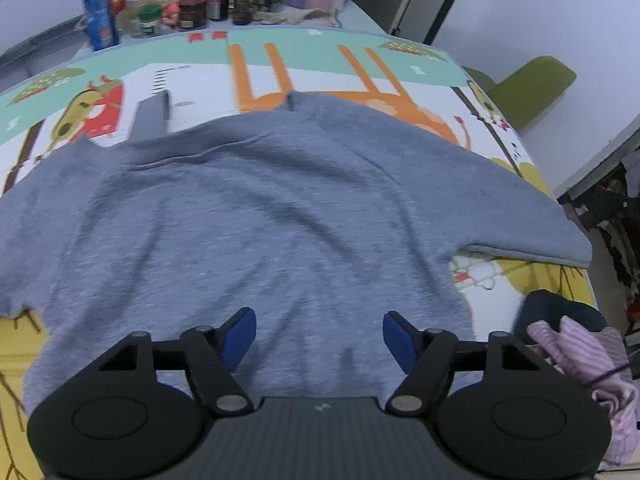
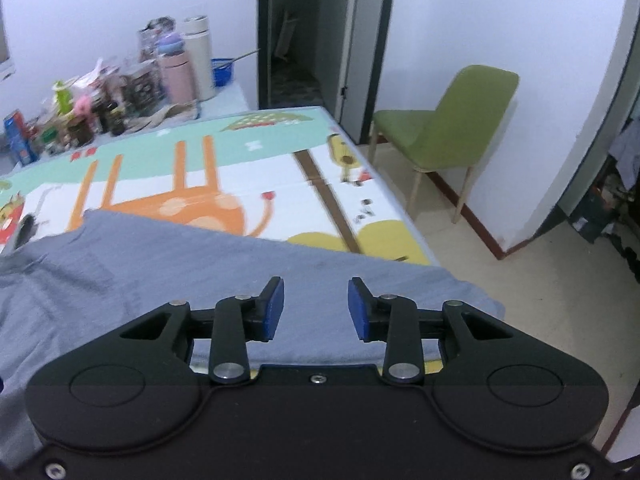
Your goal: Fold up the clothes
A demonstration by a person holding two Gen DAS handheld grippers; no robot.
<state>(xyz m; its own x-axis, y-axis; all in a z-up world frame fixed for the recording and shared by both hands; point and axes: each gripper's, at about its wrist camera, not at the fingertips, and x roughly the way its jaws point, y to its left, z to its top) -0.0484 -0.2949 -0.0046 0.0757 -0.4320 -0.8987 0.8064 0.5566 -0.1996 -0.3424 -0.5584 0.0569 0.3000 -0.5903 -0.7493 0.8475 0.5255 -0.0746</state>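
Sweatshirt point(image 1: 280, 208) spread flat on mat point(image 1: 192, 92), no fold showing; left gripper point(image 1: 319, 334) and right gripper point(image 2: 316, 308) spread, holding nothing.

Grey sweatshirt point(image 1: 280, 216) soft matt knit cloth; mat point(image 2: 304, 184) smooth, printed; tongs point(image 2: 316, 308) matt black plastic.

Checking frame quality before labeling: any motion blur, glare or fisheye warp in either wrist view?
Left wrist: blue-grey sweatshirt and play mat are smeared by motion blur, the left gripper stays sharp, and the mat's far edge bows. Right wrist: milder blur on the bottles, the door frame curves, the right gripper is crisp. Flat dim light, dark corner vignette, no glare in either.
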